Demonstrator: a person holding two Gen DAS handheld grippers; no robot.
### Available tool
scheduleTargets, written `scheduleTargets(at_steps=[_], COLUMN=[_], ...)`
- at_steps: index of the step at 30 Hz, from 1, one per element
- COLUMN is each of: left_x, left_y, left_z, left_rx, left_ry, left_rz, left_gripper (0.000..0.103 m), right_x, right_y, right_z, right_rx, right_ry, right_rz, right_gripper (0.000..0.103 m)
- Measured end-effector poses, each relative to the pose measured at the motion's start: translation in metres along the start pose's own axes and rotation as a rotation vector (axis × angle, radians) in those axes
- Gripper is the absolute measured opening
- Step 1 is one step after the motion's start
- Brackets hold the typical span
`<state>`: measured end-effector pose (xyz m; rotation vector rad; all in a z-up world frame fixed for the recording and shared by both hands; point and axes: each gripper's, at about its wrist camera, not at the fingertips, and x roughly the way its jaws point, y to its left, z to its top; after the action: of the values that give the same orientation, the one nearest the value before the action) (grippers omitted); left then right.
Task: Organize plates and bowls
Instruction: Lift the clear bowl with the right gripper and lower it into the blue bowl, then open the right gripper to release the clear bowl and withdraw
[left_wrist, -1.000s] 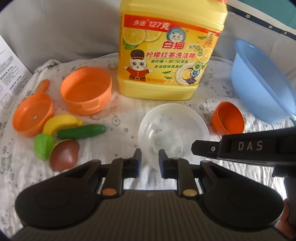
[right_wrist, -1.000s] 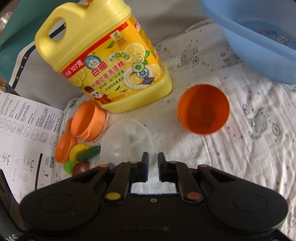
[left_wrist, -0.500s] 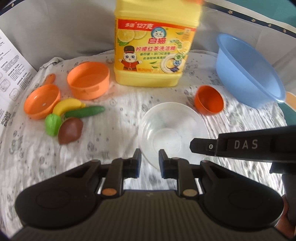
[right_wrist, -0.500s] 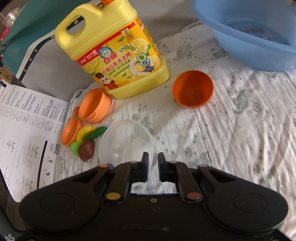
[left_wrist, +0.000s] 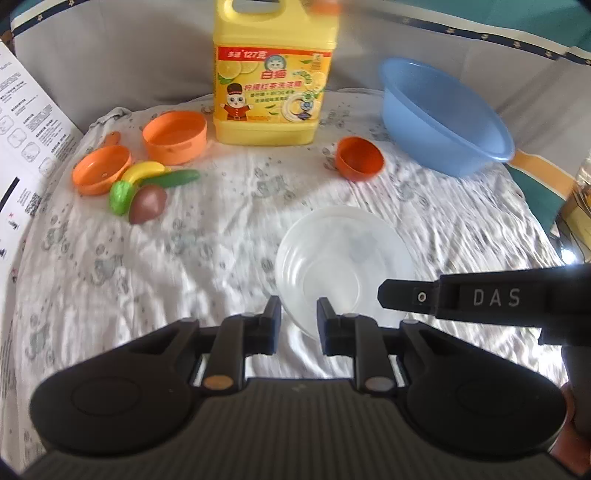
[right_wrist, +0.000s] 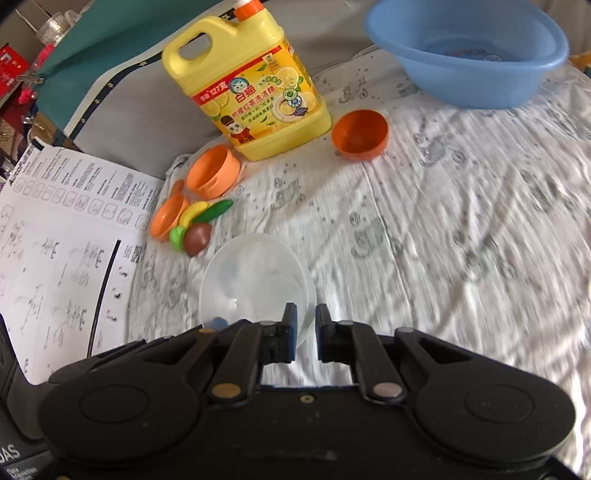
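A clear plastic bowl (left_wrist: 343, 258) hangs just above the white patterned cloth (left_wrist: 184, 258), held by both grippers at once. My left gripper (left_wrist: 298, 314) is shut on the bowl's near rim. My right gripper (right_wrist: 306, 314) is shut on the rim of the same bowl (right_wrist: 255, 273), and one of its fingers (left_wrist: 406, 297) reaches in from the right in the left wrist view. A small orange bowl (left_wrist: 360, 158) lies tilted farther back. An orange pot (left_wrist: 173, 136) and an orange pan (left_wrist: 101, 168) sit at the back left.
A yellow detergent jug (left_wrist: 271, 74) stands at the back centre, with a blue basin (left_wrist: 443, 118) to its right. Toy banana, cucumber and other play food (left_wrist: 147, 188) lie beside the pan. A printed paper sheet (right_wrist: 55, 240) lies along the left edge.
Both grippers have drawn back towards the near side and risen a little, carrying the clear bowl. The jug, orange dishes and basin now look farther away.
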<state>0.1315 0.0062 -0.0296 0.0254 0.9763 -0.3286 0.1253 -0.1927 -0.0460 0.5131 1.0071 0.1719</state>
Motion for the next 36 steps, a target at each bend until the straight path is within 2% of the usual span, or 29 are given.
scheduleTargets(at_steps=[9,17,27,36], left_x=[-0.042,-0.061,-0.062,-0.053], left_y=[-0.018,-0.032,-0.047,-0.052], left_z=[-0.039,-0.069,-0.093,-0.101], left_rx=[0.020,0.034,0.060,0.075], left_ry=[-0.014,-0.007,0.035,0.070], left_rz=[-0.011,-0.024,-0.042,-0.044], left_gripper=[0.020,0.021,0.022,0.022], right_x=[-0.042,-0.061,-0.070,-0.072], right_y=[-0.010,-0.021,-0.031,-0.035], right_z=[-0.038,-0.066,-0.098,-0.102], right_rx=[-0.008,-0.010,-0.032,-0.036], right_ry=[-0.019,-0.008,0.023,0.024], right_rz=[0.025,0.027,-0.012,-0.021], right_gripper=[0.010,0.011,0.012,0.013])
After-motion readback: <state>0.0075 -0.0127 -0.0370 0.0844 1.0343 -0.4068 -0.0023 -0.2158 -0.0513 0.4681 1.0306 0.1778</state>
